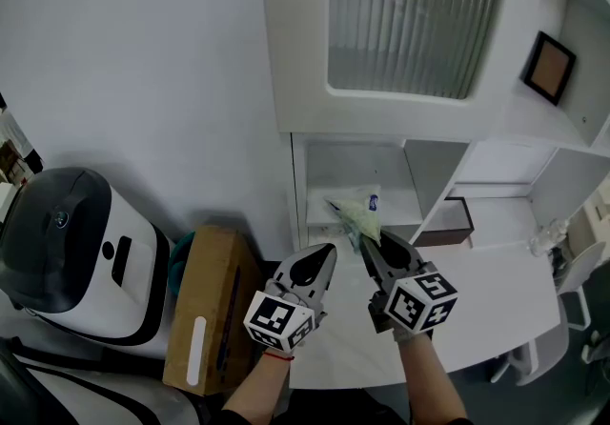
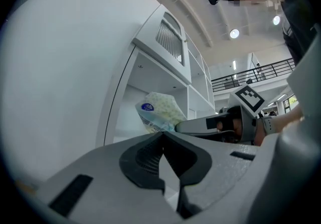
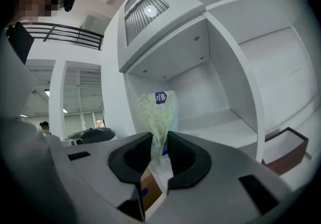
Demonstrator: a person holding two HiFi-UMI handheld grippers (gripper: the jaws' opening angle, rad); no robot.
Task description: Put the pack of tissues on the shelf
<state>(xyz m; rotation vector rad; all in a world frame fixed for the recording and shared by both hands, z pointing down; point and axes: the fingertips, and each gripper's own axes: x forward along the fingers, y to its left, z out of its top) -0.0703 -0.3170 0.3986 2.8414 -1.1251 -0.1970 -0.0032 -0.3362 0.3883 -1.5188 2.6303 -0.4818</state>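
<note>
The pack of tissues (image 1: pixel 357 212) is a pale green patterned packet with a blue round label. My right gripper (image 1: pixel 366 244) is shut on its near end and holds it at the mouth of a low open compartment of the white shelf unit (image 1: pixel 319 175). In the right gripper view the pack (image 3: pixel 158 117) stands up between the jaws of my right gripper (image 3: pixel 159 140), with the shelf board (image 3: pixel 220 122) behind it. My left gripper (image 1: pixel 329 250) hangs just left of the pack, shut and empty. In its own view, my left gripper (image 2: pixel 163 140) shows its tips meeting below the pack (image 2: pixel 159 110).
A brown open box (image 1: pixel 448 221) sits in the compartment to the right. A cardboard box (image 1: pixel 210 318) and a white-and-dark appliance (image 1: pixel 67 252) stand at the left. A white desk (image 1: pixel 477 309) runs below. A ribbed glass door (image 1: pixel 410 13) and a picture frame (image 1: pixel 548 68) are above.
</note>
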